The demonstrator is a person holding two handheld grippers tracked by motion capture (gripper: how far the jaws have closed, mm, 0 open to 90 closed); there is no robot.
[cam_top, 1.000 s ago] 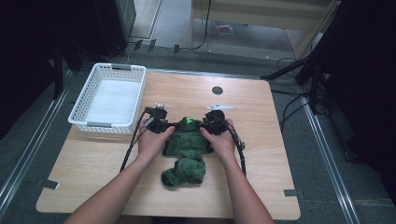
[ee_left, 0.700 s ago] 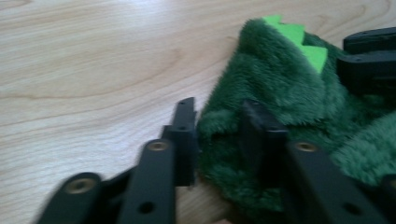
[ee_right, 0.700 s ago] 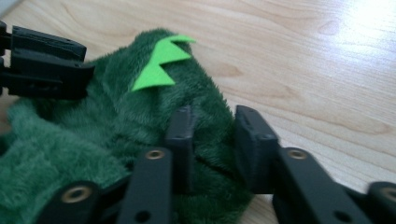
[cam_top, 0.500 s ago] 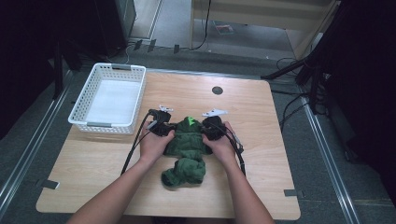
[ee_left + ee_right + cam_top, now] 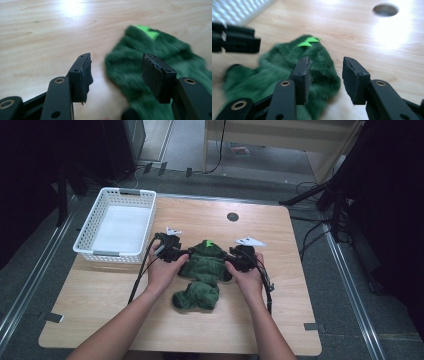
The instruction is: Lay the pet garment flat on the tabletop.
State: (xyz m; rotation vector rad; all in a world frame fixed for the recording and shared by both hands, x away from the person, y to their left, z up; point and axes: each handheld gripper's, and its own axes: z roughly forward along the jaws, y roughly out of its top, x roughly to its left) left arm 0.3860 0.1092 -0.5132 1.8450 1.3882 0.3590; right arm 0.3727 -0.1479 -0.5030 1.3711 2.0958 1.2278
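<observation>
Cloth: green fleece garment (image 5: 202, 270) lies rumpled on the tabletop (image 5: 280, 310), right of the white basket (image 5: 117, 225).
Left tool (image 5: 115, 72): just reopened, jaws apart, nothing gripped.
Right tool (image 5: 325, 77): likewise parted, empty.
Progress: folding unfinished; basket still empty.

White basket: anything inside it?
The basket by the table's left edge seems to hold nothing: its pale floor shows bare through most of it in the high view. The strip just behind the near wall is hidden, so something small and flat there can't be ruled out.
</observation>
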